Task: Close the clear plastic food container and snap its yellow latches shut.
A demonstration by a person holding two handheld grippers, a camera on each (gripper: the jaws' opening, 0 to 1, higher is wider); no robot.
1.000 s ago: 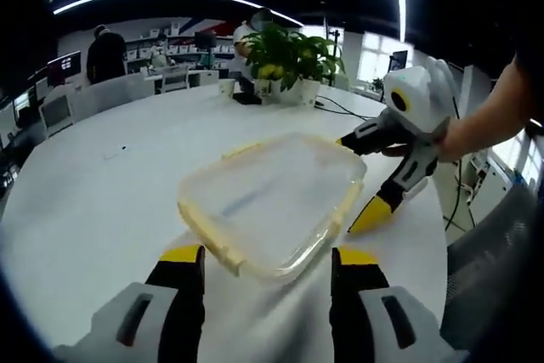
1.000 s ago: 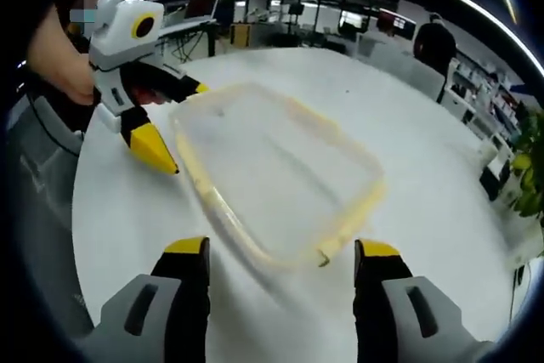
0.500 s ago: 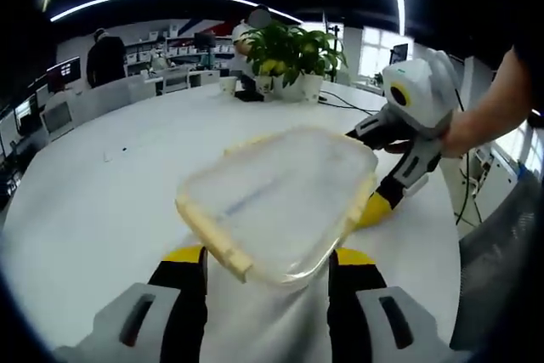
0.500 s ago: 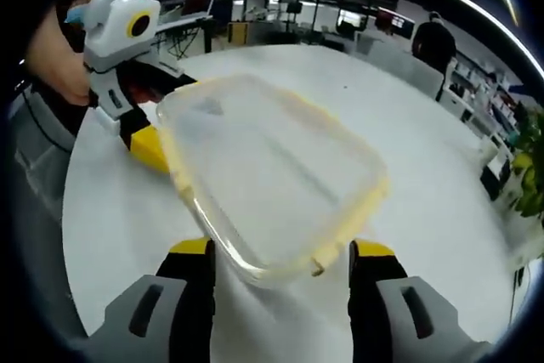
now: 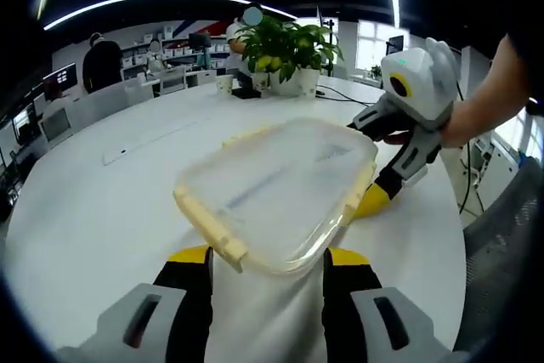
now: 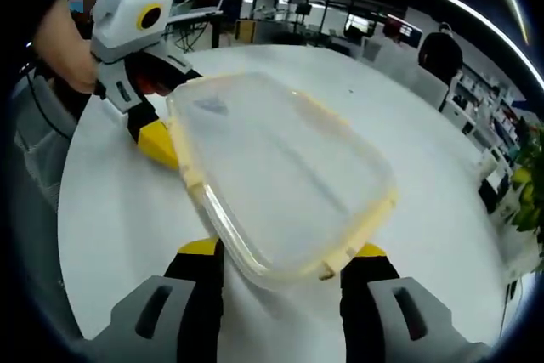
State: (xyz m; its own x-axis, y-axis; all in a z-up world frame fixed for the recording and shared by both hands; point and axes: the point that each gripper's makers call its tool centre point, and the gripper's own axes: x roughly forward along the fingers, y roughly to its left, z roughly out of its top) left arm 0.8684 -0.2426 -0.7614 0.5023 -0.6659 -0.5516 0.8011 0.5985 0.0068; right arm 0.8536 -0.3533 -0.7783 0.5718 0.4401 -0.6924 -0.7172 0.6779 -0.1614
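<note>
**Container spanned between two claws over the tabletop**

The clear plastic container (image 5: 276,193) is seen above the white tabletop (image 5: 93,210), apparently lifted or tilted clear of it, though contact underneath cannot be judged. Its long axis is laid between the two claws: one short end is set between the jaws of the left claw (image 5: 265,261), the opposite short end between the jaws of the right claw (image 6: 280,257). Each end is thus reached by its own claw, neither being nearer.

The left claw's jaws are held apart, with the container's near rim and a yellow latch (image 5: 223,240) lying between them; whether the rim is pinched or merely bracketed cannot be told. The same is observed at the right claw, where the rim and a latch tab (image 6: 336,263) are flanked by spread jaws.

Beyond the container, a potted plant (image 5: 285,53) is stood farther along the tabletop.

The latches appear not yet snapped.
</note>
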